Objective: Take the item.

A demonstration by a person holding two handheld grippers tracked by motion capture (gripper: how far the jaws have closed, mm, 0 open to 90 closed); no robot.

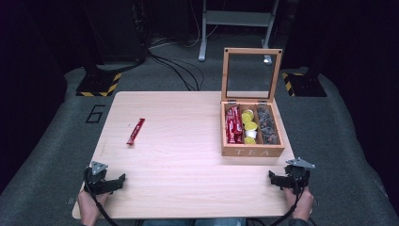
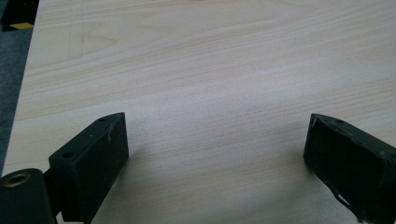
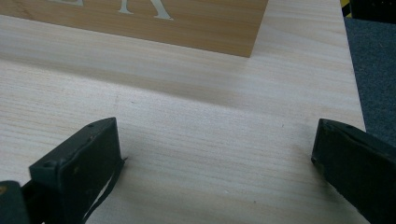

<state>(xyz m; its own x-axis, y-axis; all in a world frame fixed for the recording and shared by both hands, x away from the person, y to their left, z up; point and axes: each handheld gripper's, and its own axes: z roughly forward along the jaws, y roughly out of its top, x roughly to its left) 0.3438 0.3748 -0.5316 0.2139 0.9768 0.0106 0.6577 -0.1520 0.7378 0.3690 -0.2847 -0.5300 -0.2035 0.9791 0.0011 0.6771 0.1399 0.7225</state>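
Both sets of fingers stand wide apart with nothing between them, resting low over the near edge of the counter. The left gripper has bare wood ahead of its fingers. The right gripper has the front wall of the tea box a short way beyond its fingers.

Farther out, well ahead of the left fingers and a little to their right, lies the red sachet, flat and alone on the wood. It is thin, so I judge a grasp from above may slide off it or push it along the counter instead of lifting it.

Beyond the right fingers the box stands open, its glass lid upright at the back. More red sachets fill its left compartment, next to yellow pods. That slot looks crowded, so a sachet carried in tilted could catch on the divider or land among the pods, and a high approach could knock the lid.
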